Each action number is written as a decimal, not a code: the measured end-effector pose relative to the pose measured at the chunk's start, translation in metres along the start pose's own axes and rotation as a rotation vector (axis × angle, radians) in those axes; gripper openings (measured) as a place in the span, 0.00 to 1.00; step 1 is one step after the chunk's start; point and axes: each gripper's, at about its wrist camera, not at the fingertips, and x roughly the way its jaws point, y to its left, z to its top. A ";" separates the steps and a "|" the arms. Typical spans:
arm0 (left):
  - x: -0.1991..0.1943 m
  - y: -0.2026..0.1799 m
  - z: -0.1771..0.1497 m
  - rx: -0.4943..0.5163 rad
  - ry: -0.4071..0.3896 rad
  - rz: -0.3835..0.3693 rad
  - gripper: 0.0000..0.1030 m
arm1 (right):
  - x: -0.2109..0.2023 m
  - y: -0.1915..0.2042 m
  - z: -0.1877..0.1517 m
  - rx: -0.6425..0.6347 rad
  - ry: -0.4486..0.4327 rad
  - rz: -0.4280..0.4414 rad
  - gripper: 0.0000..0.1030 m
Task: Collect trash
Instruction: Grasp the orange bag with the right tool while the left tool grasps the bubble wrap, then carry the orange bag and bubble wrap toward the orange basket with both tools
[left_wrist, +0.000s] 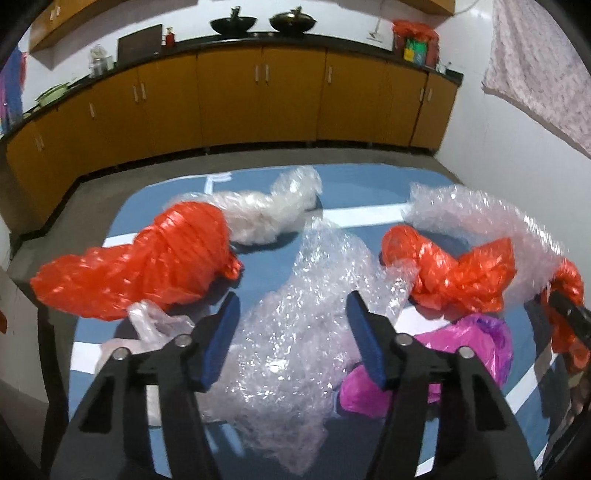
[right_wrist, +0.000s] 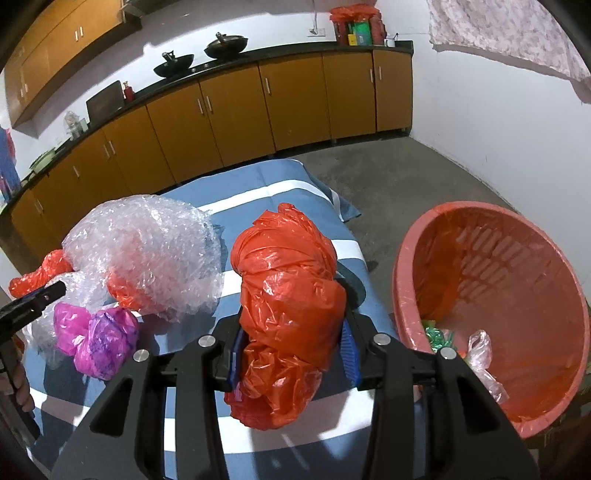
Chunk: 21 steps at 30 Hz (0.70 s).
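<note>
My right gripper is shut on an orange plastic bag and holds it above the blue striped table, left of the red basket. The basket holds a green wrapper and a clear bag. My left gripper is open over a crumpled sheet of bubble wrap, touching nothing. Around it lie a large orange bag, a second orange bag, a magenta bag and more bubble wrap. The right gripper with its orange bag shows at the right edge.
A pale pink bag and a clear bag also lie on the table. Orange kitchen cabinets with woks on the counter run along the far wall. A cloth hangs at right. Grey floor surrounds the table.
</note>
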 end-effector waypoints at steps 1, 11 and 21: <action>0.000 0.000 -0.001 0.000 0.004 -0.007 0.49 | 0.000 0.000 0.000 0.001 0.001 0.000 0.41; -0.010 -0.007 -0.007 0.037 0.005 -0.037 0.14 | -0.015 -0.002 -0.003 0.004 -0.008 0.000 0.41; -0.054 -0.009 -0.004 0.030 -0.100 -0.009 0.10 | -0.046 -0.006 -0.002 0.013 -0.052 0.016 0.41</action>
